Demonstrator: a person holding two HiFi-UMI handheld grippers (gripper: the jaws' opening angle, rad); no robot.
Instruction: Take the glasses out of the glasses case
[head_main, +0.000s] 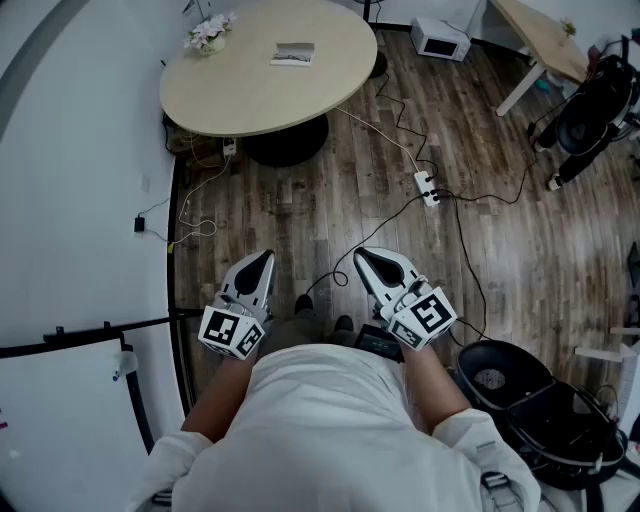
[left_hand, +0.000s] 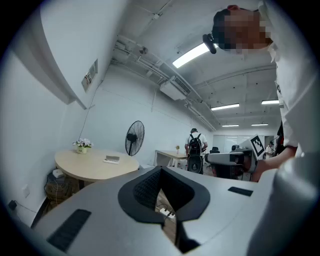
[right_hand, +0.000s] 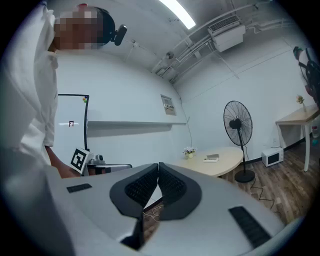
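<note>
Both grippers are held low, close against the person's body at the bottom centre of the head view, above the wooden floor (head_main: 330, 180). The left gripper (head_main: 265, 259) has its jaws pressed together with nothing between them; its own view shows the dark pads meeting at the tip (left_hand: 161, 170). The right gripper (head_main: 362, 256) is likewise closed and empty, its pads touching in its own view (right_hand: 158, 165).

The case (head_main: 293, 53) lies on the round tabletop (head_main: 250, 95) at the upper left of the head view, well apart from both grippers. It shows small at the left of the left gripper view (left_hand: 112, 159) and right of centre in the right gripper view (right_hand: 212, 158). Whether it is open cannot be told.

A pot of flowers (head_main: 210, 32) stands near the tabletop's far left edge. A power strip (head_main: 429, 187) with trailing cables lies on the floor right of centre.
</note>
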